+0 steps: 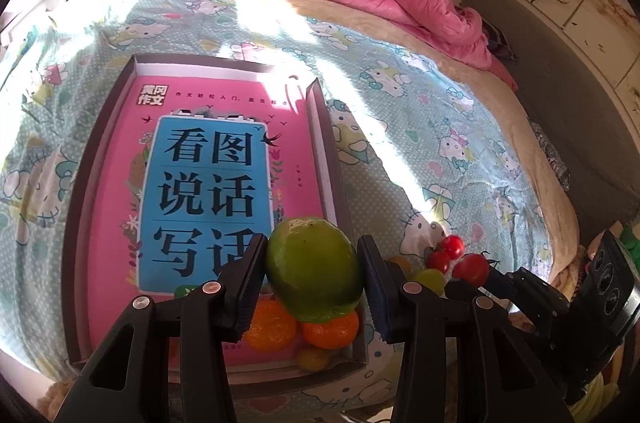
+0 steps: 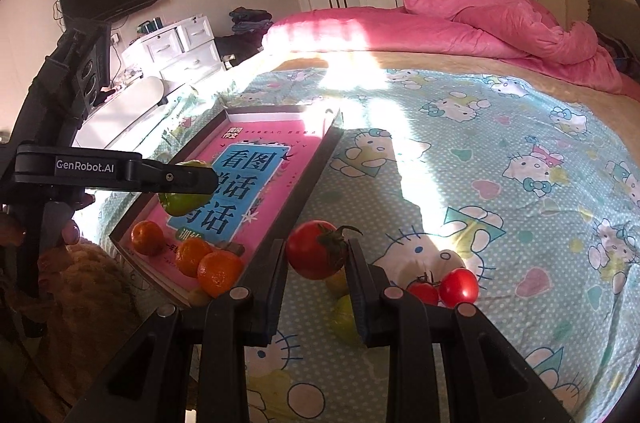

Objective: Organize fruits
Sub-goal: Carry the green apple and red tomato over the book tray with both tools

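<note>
The left gripper (image 1: 314,277) clamps a green citrus fruit (image 1: 314,269) above the near end of the shallow box (image 1: 320,115), over the oranges (image 1: 330,331) already lying in it. The right gripper (image 2: 316,255) pinches a red tomato (image 2: 316,249) just outside the box's right wall. The sorting looks midway: next, each fruit probably needs lowering into the box and releasing, while two tomatoes (image 2: 458,287) wait on the bedsheet (image 2: 500,207) right of it.

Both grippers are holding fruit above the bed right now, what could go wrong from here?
1. The round green citrus fruit in the left gripper may land on the small oranges crowding the shallow box's near corner and roll out.
2. The red tomato in the right gripper looks soft; squeezing could bruise it.
</note>
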Available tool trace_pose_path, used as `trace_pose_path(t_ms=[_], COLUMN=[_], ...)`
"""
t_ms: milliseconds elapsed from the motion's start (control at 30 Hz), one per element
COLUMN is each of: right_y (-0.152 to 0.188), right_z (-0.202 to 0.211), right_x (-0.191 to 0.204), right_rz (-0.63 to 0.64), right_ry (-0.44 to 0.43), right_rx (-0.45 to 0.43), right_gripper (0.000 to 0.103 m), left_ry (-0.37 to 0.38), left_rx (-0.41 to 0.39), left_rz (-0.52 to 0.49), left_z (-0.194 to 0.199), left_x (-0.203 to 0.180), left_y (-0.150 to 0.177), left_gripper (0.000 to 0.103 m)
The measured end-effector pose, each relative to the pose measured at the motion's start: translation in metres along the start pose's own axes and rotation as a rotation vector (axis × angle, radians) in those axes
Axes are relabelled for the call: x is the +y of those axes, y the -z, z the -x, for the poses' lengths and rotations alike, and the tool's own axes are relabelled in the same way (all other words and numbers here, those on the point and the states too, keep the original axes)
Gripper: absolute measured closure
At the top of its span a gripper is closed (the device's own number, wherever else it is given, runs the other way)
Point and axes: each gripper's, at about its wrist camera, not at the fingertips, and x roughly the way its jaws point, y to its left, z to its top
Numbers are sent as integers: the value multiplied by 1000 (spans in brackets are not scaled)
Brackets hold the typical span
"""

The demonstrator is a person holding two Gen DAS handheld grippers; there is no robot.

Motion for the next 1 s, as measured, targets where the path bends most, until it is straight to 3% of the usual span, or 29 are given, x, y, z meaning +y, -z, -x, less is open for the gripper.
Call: trace_pose_path(t_ms=[400, 1000], right_y=[2, -1], right_z=[-6, -16], right_x=[37, 77], right_rz=[101, 152], right_ry=[-46, -120], right_rx=[6, 9], right_gripper=[73, 73], left_ry=[-85, -140], left_rx=[-48, -57], left_rz=[71, 139], left_z=[19, 31], left_x=[46, 96], left_y=[0, 17], left_gripper=[55, 55])
